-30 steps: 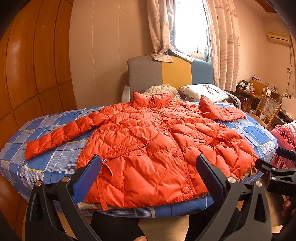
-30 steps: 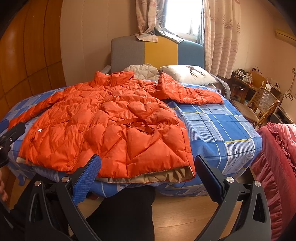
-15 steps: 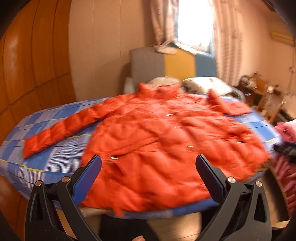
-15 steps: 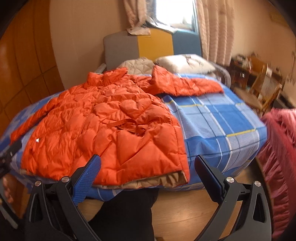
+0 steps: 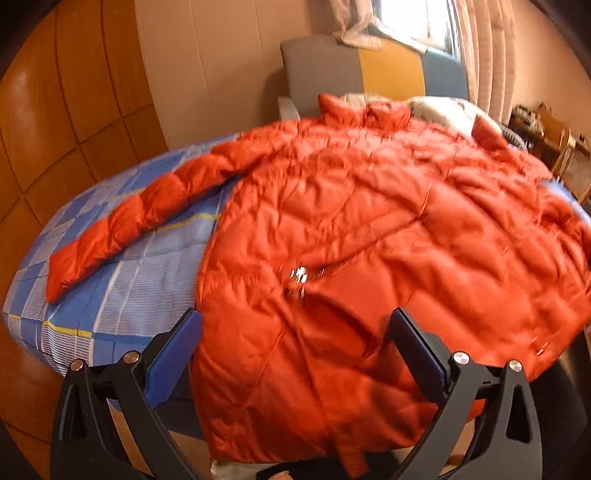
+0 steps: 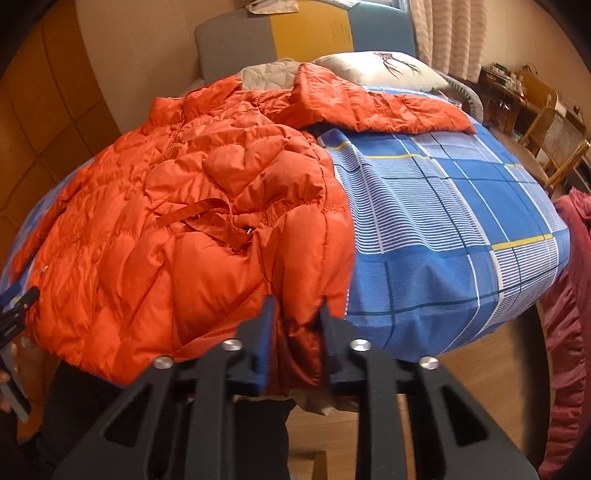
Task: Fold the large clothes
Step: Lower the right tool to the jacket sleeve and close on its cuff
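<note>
A large orange puffer jacket (image 5: pixel 369 229) lies front up on a bed with a blue checked sheet (image 5: pixel 122 291), both sleeves spread out. In the right wrist view the jacket (image 6: pixel 192 221) fills the left half. My right gripper (image 6: pixel 295 314) is shut on the jacket's bottom right hem corner at the bed's front edge. My left gripper (image 5: pixel 295 328) is open, its jaws wide apart over the jacket's lower left part, touching nothing I can see. The left gripper also shows at the far left of the right wrist view (image 6: pixel 16 314).
Pillows (image 6: pixel 376 68) and a grey, yellow and blue headboard (image 6: pixel 295 33) stand at the far end. A wooden wall (image 5: pixel 66 110) is on the left. Wicker chairs (image 6: pixel 554 144) and a pink cloth (image 6: pixel 569 314) are on the right. Wooden floor lies below the bed.
Both grippers moved forward to the jacket's bottom hem. The right gripper went from open to shut on the hem corner. The left gripper stayed open and came lower over the jacket.
</note>
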`<state>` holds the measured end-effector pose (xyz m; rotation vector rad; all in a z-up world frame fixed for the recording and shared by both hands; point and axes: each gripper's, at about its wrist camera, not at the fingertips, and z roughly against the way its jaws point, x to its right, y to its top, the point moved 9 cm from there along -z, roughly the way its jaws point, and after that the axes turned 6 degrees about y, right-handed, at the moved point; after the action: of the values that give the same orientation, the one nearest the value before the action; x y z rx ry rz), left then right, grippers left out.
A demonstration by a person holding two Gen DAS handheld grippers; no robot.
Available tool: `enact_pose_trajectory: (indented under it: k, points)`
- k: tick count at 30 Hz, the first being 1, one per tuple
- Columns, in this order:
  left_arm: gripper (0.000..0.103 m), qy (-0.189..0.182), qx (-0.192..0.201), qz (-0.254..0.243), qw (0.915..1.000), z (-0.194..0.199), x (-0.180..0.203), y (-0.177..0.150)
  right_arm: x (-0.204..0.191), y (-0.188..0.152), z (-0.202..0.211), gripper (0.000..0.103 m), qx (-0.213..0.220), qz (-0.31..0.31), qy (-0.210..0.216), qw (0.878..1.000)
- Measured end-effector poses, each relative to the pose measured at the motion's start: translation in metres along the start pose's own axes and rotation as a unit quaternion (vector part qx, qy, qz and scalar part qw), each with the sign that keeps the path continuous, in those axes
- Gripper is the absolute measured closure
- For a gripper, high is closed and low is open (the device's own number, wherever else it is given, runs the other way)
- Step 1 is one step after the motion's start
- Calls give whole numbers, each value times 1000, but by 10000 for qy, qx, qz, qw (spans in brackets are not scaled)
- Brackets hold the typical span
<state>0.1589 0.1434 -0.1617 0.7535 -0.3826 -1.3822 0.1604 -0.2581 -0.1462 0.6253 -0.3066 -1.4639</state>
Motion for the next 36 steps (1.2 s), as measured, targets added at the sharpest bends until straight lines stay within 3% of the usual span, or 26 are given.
enact_pose_trajectory:
  k: [5,8,10,11,13,15,18,21,27,32,36]
  points:
    - [3,-165,-488,366,9980,-19,-9,-29,-3,-20,-2,94,-228,326,-239,9989]
    - [5,-152,-515,447,9976,-19,-14,-33,-1,-23,-3,94,-359,291,-167,9988]
    - [13,-126,-426,485,9978,-11,-18,-27,3,-15,2,92,-323,88,29,9994]
    - [14,-118,-329,498,9981,-6,-21,-20,6,-10,4,89,-269,-33,100,9996]
    - [12,-175,12,627,9979,11,-26,0,20,11,11,59,22,-298,49,9995]
    - [7,-193,285,722,9968,22,-31,22,47,41,12,51,329,-797,-11,9963]
    - [2,-232,567,691,9957,30,-28,51,85,79,-3,51,545,-1391,-125,9887]
    - [2,-445,587,554,9957,19,-12,75,122,115,-33,51,571,-1924,-197,9795]
    - [2,-648,348,416,9964,-24,27,104,177,174,-87,64,500,-2461,-597,9661]
    - [2,-756,85,277,9967,-55,56,117,227,209,-122,64,374,-2892,-885,9524]
    - [2,-809,-14,78,9967,-74,74,131,268,230,-143,64,401,-3419,-1049,9330]
